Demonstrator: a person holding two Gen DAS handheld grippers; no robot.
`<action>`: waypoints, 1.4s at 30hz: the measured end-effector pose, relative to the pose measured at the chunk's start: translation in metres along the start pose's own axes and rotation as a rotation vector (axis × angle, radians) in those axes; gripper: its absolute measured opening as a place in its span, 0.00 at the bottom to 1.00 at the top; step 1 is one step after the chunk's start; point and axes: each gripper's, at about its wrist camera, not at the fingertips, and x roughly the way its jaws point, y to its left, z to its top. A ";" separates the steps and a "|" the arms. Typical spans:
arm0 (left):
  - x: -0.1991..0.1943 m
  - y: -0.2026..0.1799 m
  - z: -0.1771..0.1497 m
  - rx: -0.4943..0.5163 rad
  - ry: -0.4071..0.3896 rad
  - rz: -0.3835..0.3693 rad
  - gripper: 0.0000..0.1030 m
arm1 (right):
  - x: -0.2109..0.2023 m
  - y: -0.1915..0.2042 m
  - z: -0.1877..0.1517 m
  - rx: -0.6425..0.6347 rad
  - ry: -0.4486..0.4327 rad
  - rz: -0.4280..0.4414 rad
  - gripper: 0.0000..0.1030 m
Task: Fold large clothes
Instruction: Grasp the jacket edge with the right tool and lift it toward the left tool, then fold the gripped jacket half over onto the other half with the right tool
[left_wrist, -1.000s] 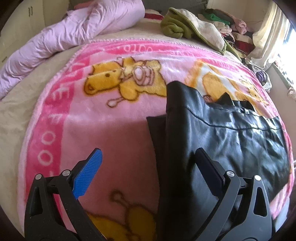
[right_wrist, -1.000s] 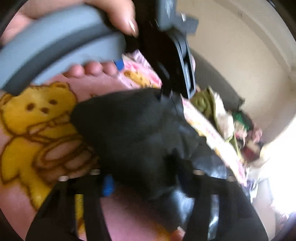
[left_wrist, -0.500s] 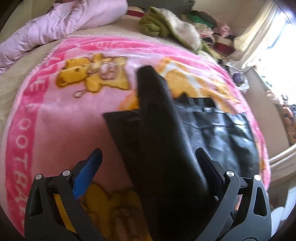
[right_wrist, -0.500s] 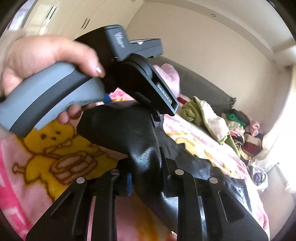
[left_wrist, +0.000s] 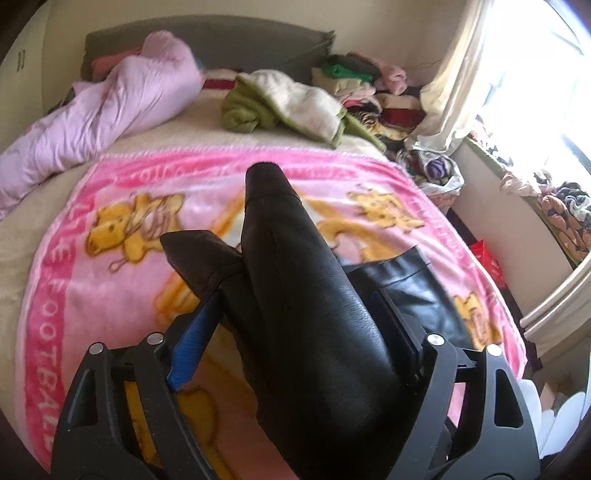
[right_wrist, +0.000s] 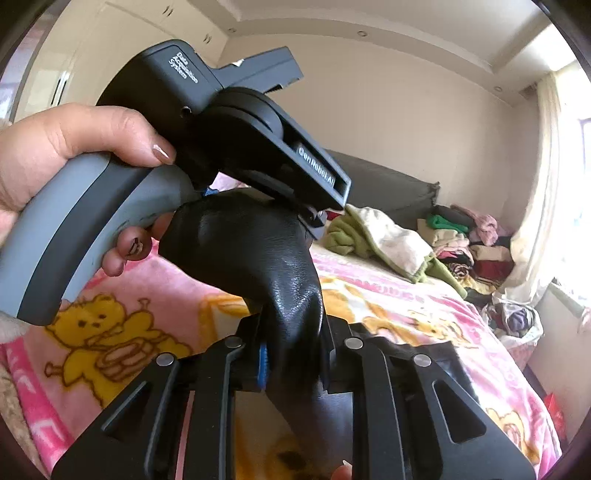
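Bedroom scene: bed covered by a pink fleece blanket with yellow cartoon bears (left_wrist: 122, 280), unfolded laundry heaped near the headboard. Working left to right.

Left tongs (left_wrist: 295, 339): jaws have just been closing but stand wide, with a thick fold of the black leather-look garment (left_wrist: 317, 325) between them. I cannot tell whether the pads actually press it.

Garment: lifted into a ridge running away from me toward the headboard; its far part lies flat on the blanket, off to the right.

Right tongs (right_wrist: 293, 358): jaws have just been closing, now clamped narrowly on the same black fold, directly below the left tongs held in the person's hand (right_wrist: 48, 158).

My judgement: both grips sit close together on one edge, so the fold direction follows that long ridge.
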 end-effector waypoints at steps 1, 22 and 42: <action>-0.001 -0.008 0.002 0.003 -0.009 -0.006 0.77 | -0.005 -0.007 -0.001 0.013 -0.004 -0.007 0.17; 0.018 -0.104 0.024 -0.054 -0.131 -0.091 0.91 | -0.018 -0.101 -0.024 0.278 0.020 0.005 0.16; 0.076 -0.085 -0.039 -0.069 0.012 -0.006 0.91 | 0.004 -0.222 -0.171 1.134 0.176 0.272 0.18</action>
